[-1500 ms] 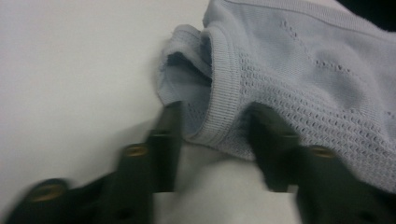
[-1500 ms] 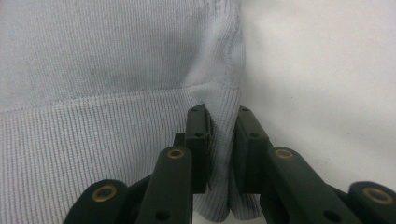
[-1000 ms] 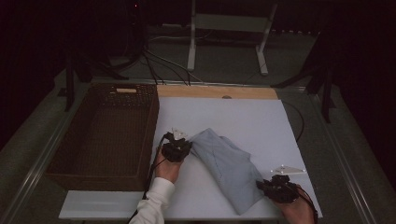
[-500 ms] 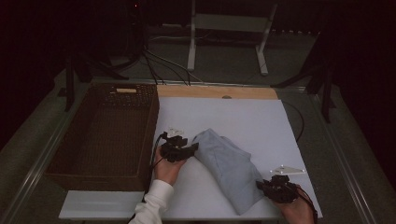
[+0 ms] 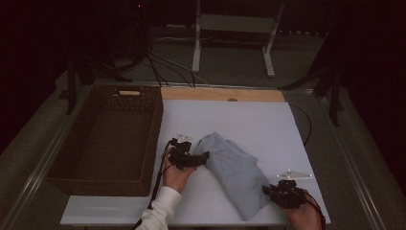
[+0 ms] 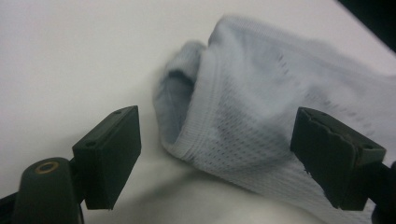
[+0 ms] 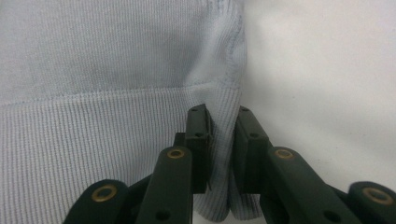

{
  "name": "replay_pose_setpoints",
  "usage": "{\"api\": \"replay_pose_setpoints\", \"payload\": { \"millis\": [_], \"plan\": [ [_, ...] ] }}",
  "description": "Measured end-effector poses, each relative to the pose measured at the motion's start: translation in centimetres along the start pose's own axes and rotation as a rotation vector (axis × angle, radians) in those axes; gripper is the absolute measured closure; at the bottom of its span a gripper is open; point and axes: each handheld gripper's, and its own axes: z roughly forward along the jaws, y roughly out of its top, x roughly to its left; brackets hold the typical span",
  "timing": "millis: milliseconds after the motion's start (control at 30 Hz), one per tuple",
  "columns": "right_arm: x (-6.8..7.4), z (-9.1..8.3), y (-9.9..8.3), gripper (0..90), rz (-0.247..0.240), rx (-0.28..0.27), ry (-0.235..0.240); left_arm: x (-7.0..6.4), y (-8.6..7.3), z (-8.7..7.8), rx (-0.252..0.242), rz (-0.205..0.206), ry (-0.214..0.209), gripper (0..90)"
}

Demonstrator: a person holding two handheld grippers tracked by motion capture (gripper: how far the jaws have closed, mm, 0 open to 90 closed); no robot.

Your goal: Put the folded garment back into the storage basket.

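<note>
On the white table [image 5: 268,120], the pale blue garment [image 5: 234,172] lay near me. My right gripper [image 7: 223,140] clenched its ribbed hem, and my left gripper [image 6: 229,158] stood spread before the far end. Pulling early could drag the cloth crooked.

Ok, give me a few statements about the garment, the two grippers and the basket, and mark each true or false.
1. The right gripper is shut on the ribbed hem of the pale blue garment. True.
2. The left gripper is clamped on the garment. False: it is open, one end of the garment between its fingers.
3. The garment lies in the wicker basket. False: it lies on the white tabletop.
4. The basket stands left of the garment. True.
</note>
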Motion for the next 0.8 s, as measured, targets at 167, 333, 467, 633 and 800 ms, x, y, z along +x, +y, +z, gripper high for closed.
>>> {"api": "replay_pose_setpoints", "payload": {
  "millis": [167,333,467,633,800],
  "plan": [
    [0.0,0.0,0.0,78.8,0.002,-0.001,0.001,0.0,-0.5,1.4,0.041,0.020,0.017,21.0],
    [0.0,0.0,0.0,78.7,0.002,-0.001,0.003,-0.8,-1.2,2.1,0.068,0.093,0.072,25.6],
    [0.0,0.0,0.0,78.4,0.001,-0.001,0.003,-1.8,-1.4,2.1,0.089,0.152,0.115,35.3],
    [0.0,0.0,0.0,76.6,0.005,-0.002,0.003,-1.8,-1.2,2.0,0.094,0.130,0.138,58.6],
    [0.0,0.1,0.0,72.8,0.005,-0.007,-0.002,-1.5,-1.2,2.0,0.104,0.116,0.084,82.8]
  ]
}}
